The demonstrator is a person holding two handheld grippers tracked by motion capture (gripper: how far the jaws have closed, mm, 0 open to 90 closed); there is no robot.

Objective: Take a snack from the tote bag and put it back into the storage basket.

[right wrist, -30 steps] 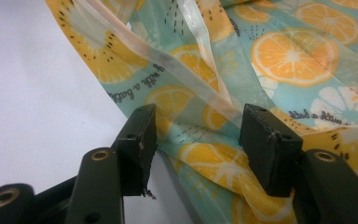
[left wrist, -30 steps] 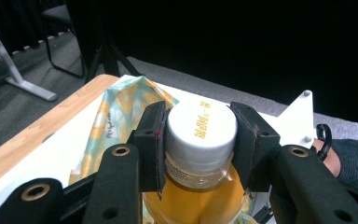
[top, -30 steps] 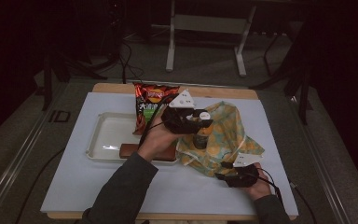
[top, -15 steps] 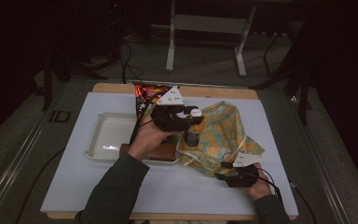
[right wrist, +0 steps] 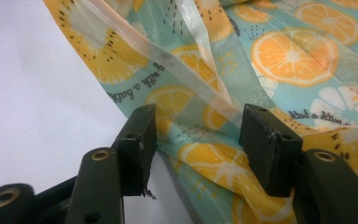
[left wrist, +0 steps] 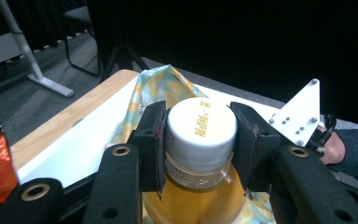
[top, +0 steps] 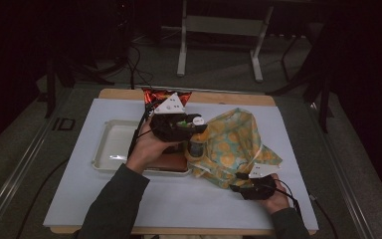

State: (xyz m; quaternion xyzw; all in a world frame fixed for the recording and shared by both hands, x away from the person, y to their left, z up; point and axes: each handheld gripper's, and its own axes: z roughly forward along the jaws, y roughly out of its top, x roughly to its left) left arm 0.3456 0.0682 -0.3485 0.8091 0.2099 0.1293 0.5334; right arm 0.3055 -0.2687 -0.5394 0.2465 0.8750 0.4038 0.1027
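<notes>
bottle [left wrist: 200, 154] of amber drink, clamped at the cap by the left gripper [left wrist: 200, 140], over the fruit-print bag [top: 234, 144].

high view: the bottle [top: 196, 147] hangs near the middle of the desk [top: 79, 199], at the bag's left edge and just right of the white tray [top: 114, 149]; a snack packet [top: 166, 95] lies at the far edge; the right gripper [top: 246, 185] sits at the bag's near corner. left gripper view: both pads [left wrist: 153, 140] press the white cap [left wrist: 200, 126]; a full bottle is likely heavy and smooth-sided, so hold at the ribbed cap or neck and keep it upright. right gripper view: the right gripper [right wrist: 196, 140] has its jaws set apart around the bag [right wrist: 279, 56] edge, not pinching; the film looks thin, limp and slippery, best taken at its seam.
</notes>
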